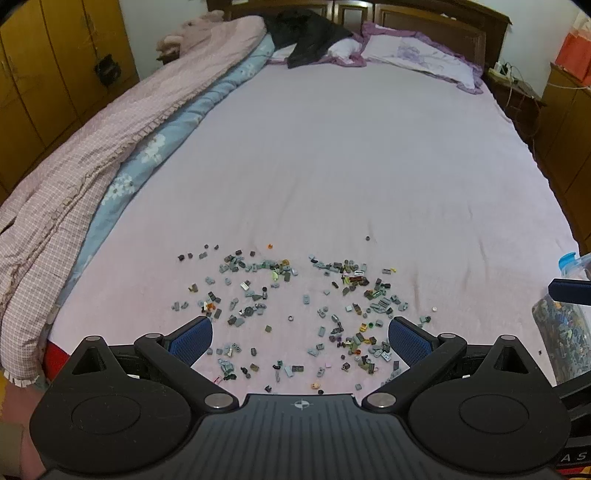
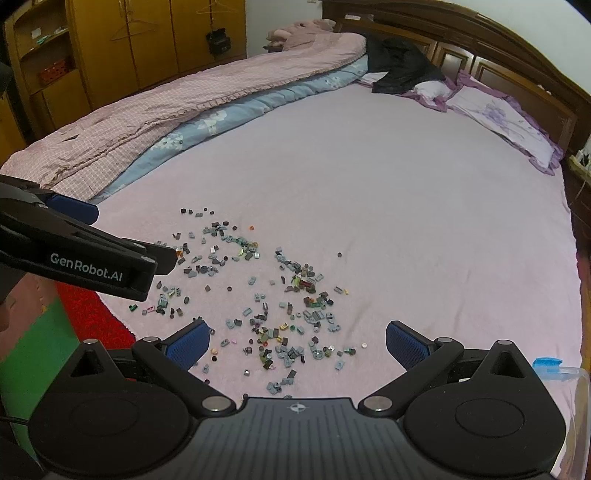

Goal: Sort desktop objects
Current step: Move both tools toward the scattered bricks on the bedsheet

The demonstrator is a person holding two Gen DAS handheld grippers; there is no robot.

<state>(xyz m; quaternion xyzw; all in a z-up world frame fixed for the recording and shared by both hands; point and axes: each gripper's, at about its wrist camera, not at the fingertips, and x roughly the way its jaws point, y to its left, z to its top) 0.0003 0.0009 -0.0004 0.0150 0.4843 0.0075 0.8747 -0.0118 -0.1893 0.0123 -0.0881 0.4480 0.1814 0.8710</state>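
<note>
Many small toy brick pieces (image 1: pixel 295 295), mostly grey and dark, lie scattered on the pink bed sheet (image 1: pixel 332 166) near its front edge; they also show in the right wrist view (image 2: pixel 273 302). My left gripper (image 1: pixel 300 334) is open and empty, hovering above the pieces. My right gripper (image 2: pixel 295 341) is open and empty above the right part of the scatter. The left gripper's body (image 2: pixel 85 258) shows at the left of the right wrist view. A fingertip of the right gripper (image 1: pixel 569 290) shows at the right edge of the left wrist view.
A clear plastic box (image 1: pixel 565 332) with a blue clip, holding many pieces, stands at the bed's right front; its rim also shows in the right wrist view (image 2: pixel 569 373). Rolled pink and blue quilts (image 1: pixel 110 147) line the left side. Pillows (image 1: pixel 417 51) and a black garment (image 1: pixel 310 33) lie at the head. Wooden cupboards (image 2: pixel 129 40) stand behind.
</note>
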